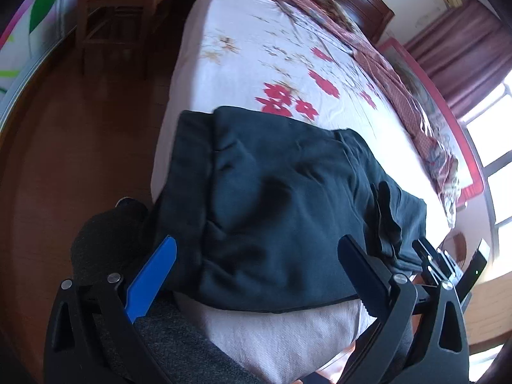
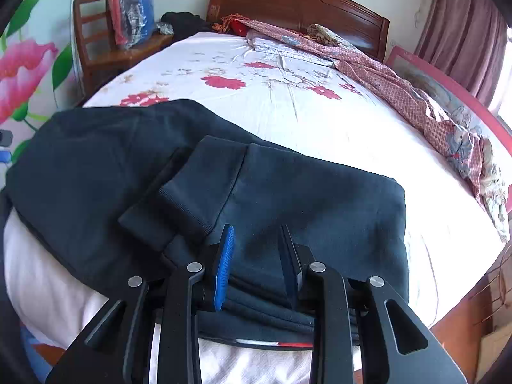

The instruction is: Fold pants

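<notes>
Dark pants (image 2: pixel 134 166) lay folded in a thick stack at the near edge of the bed (image 2: pixel 320 134), one cuffed leg end doubled back on top, some fabric hanging over the near left corner. Left gripper (image 1: pixel 256 256) was wide open above the stack, nothing btwn its fingers. Right gripper (image 2: pixel 256 240) sat low over the near right part of the stack, gap narrow, no fabric pinched, pads clear of the cloth. Checked blanket (image 2: pixel 400 92) was bunched along the far right edge, chair (image 2: pixel 96 44) off the far left corner.
</notes>
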A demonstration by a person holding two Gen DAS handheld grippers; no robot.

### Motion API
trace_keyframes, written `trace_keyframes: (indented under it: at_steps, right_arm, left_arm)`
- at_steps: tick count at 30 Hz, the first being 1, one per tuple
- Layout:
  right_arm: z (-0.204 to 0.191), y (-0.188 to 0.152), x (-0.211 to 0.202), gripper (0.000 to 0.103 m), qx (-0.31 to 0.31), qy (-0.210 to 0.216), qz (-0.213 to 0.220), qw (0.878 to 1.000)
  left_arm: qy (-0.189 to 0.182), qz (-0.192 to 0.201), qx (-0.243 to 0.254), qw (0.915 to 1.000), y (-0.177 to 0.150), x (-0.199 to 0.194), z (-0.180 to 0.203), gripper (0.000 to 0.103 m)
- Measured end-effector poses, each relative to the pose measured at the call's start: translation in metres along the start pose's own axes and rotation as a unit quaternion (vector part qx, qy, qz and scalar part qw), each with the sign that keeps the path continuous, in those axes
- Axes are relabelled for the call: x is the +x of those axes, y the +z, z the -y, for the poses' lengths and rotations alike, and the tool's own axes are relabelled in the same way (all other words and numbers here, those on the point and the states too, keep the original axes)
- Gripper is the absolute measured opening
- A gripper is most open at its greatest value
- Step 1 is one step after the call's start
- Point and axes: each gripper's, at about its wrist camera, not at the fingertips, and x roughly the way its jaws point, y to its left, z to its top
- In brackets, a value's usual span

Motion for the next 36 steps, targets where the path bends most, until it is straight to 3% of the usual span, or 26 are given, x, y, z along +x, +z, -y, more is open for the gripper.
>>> trace_keyframes:
  at_steps: [1, 2, 3, 6, 9, 12, 15, 18, 20, 22, 25, 26, 28, 32, 36]
  right_arm:
    - [0.000, -0.005, -0.004, 0.030, 0.022, 0.018, -0.005, 1.000]
    - [0.004, -0.007, -0.006, 0.046, 0.049, 0.036, -0.009, 0.998]
    - [0.008, -0.009, -0.006, 0.051, 0.075, 0.054, -0.011, 0.996]
    - [0.013, -0.025, -0.014, 0.051, 0.164, 0.102, -0.008, 0.981]
    - [0.027, -0.030, -0.008, 0.051, 0.215, 0.105, -0.020, 0.971]
    - [0.029, -0.033, -0.009, 0.051, 0.230, 0.102, -0.026, 0.968]
    - [0.029, -0.027, -0.010, 0.051, 0.228, 0.102, -0.024, 0.968]
    - [0.027, -0.015, -0.012, 0.051, 0.222, 0.105, -0.021, 0.969]
    - [0.028, -0.010, -0.014, 0.051, 0.215, 0.110, -0.019, 0.970]
    - [0.023, -0.006, -0.016, 0.051, 0.204, 0.111, -0.018, 0.972]
    - [0.015, 0.002, -0.015, 0.051, 0.195, 0.120, -0.019, 0.973]
    - [0.012, 0.005, -0.015, 0.051, 0.193, 0.120, -0.019, 0.974]
    - [0.007, 0.008, -0.015, 0.051, 0.187, 0.127, -0.018, 0.974]
    - [0.002, 0.009, -0.014, 0.051, 0.180, 0.133, -0.022, 0.974]
    - [0.003, 0.007, -0.012, 0.051, 0.186, 0.136, -0.025, 0.973]
  left_arm:
    - [0.001, 0.004, -0.016, 0.9999, 0.002, -0.003, -0.011, 0.101]
    - [0.003, 0.010, -0.032, 0.9994, 0.005, -0.006, -0.022, 0.101]
    - [-0.002, 0.016, -0.046, 0.9988, 0.008, -0.008, -0.034, 0.101]
    - [-0.038, -0.007, -0.086, 0.9955, 0.019, -0.004, -0.062, 0.101]
    - [-0.080, -0.039, -0.090, 0.9920, 0.025, 0.012, -0.072, 0.101]
    - [-0.097, -0.070, -0.089, 0.9888, 0.022, 0.036, -0.070, 0.101]
    - [-0.063, -0.068, -0.072, 0.9931, 0.017, 0.053, -0.066, 0.101]
    - [-0.082, -0.078, -0.094, 0.9891, 0.011, 0.069, -0.069, 0.101]
    - [-0.072, -0.073, -0.087, 0.9909, 0.010, 0.070, -0.068, 0.101]
    - [-0.099, -0.068, -0.088, 0.9889, 0.010, 0.067, -0.067, 0.101]
    - [-0.101, -0.075, -0.092, 0.9878, 0.011, 0.070, -0.066, 0.100]
    - [-0.101, -0.075, -0.091, 0.9880, 0.011, 0.069, -0.067, 0.098]
    - [-0.095, -0.081, -0.102, 0.9870, 0.011, 0.067, -0.072, 0.083]
    - [-0.117, -0.079, -0.119, 0.9828, 0.007, 0.058, -0.083, 0.062]
    - [-0.075, -0.064, -0.100, 0.9901, 0.010, 0.046, -0.067, 0.044]
